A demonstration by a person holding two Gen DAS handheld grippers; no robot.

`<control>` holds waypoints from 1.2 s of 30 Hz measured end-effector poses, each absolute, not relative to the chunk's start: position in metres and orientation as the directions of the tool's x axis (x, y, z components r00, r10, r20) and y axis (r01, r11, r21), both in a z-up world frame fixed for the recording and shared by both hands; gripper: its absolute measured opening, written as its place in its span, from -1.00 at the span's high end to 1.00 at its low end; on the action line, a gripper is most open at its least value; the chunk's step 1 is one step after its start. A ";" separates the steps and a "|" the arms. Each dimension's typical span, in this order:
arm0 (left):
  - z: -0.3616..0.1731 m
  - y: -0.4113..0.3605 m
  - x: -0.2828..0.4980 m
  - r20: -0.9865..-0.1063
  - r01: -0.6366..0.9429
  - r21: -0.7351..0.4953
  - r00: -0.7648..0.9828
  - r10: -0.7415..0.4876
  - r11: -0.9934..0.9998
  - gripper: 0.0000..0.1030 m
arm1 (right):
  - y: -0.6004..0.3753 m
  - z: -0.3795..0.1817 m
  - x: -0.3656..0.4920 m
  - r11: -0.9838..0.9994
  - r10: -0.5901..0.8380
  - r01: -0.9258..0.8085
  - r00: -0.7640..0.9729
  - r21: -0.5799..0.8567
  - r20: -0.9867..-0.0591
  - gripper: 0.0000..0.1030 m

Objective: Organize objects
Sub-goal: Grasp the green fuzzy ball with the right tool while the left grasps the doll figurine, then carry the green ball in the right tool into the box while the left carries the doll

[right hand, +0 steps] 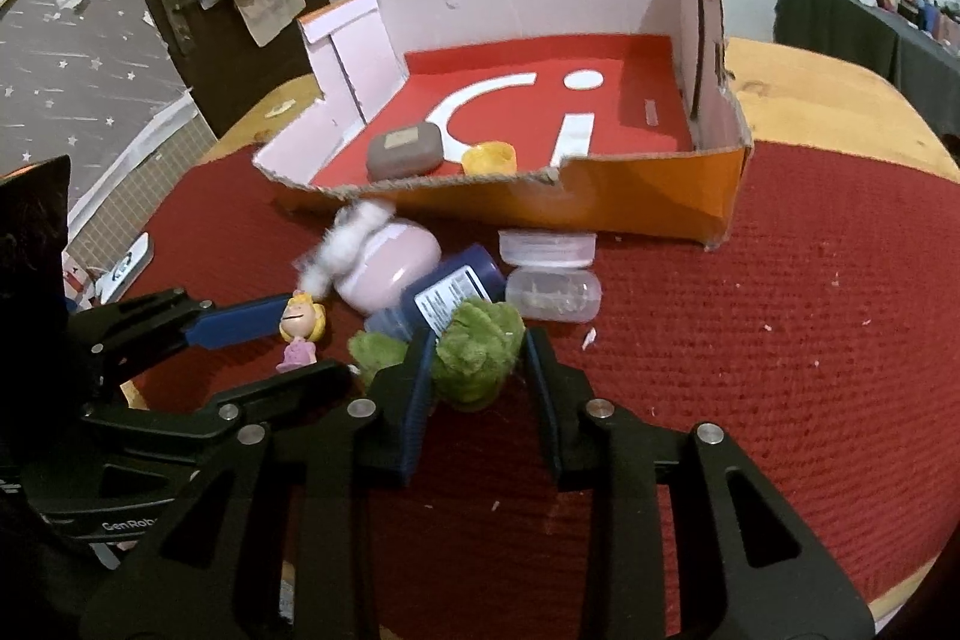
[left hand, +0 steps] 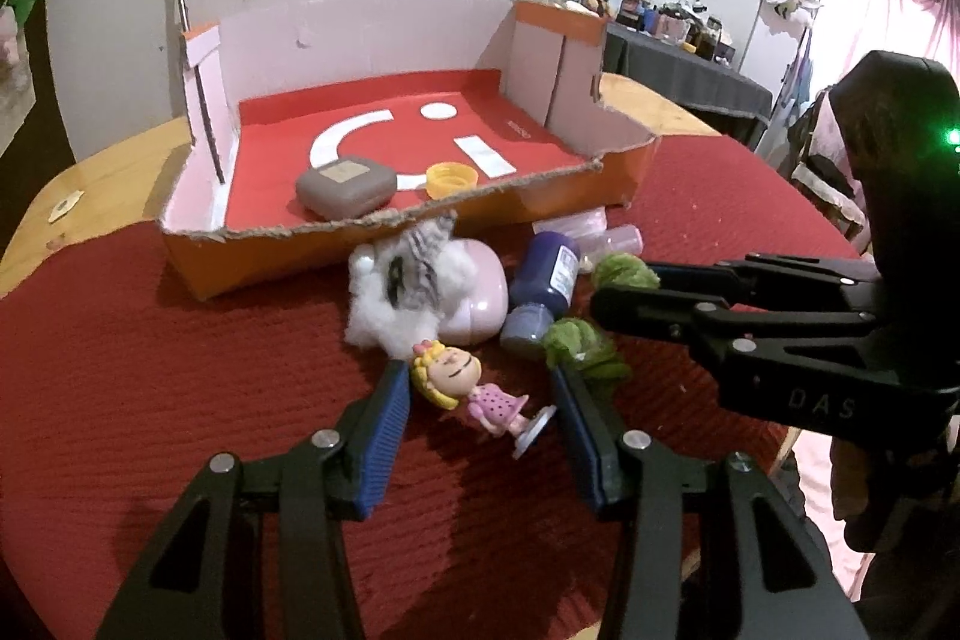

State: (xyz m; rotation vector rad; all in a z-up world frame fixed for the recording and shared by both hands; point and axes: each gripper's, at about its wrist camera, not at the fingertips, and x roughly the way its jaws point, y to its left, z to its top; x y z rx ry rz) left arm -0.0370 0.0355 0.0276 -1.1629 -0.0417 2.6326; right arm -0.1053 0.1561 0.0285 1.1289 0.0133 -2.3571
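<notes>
We hold our left claw (left hand: 480, 388) low over the red mat (left hand: 180, 370), its blue pads apart on either side of the doll (left hand: 465, 388), which lies on its back between them, head toward the left pad; we cannot tell whether either pad touches it. Our right claw (right hand: 480, 358) comes in from the right, level with the mat, its pads set close against both flanks of the green plush (right hand: 477, 352), though contact is hard to judge. Just ahead of both claws lie the blue bottle (left hand: 540, 295), the pink case (left hand: 474, 292) with white stuffing (left hand: 390, 304) on it, and two clear jars (right hand: 552, 274), one half hidden behind the bottle in the left view. Beyond them stands the box (left hand: 414, 244), holding a grey case (left hand: 347, 187) and a yellow cap (left hand: 451, 180). The stuffing is blurred in the right view, and a striped scrap within it is too unclear to name.
</notes>
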 end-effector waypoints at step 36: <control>0.063 0.010 -0.064 -0.673 -0.163 -0.160 -0.703 0.228 -0.974 0.02 | 0.146 0.065 -0.113 -0.836 -0.503 0.507 -0.560 0.208 -0.659 0.44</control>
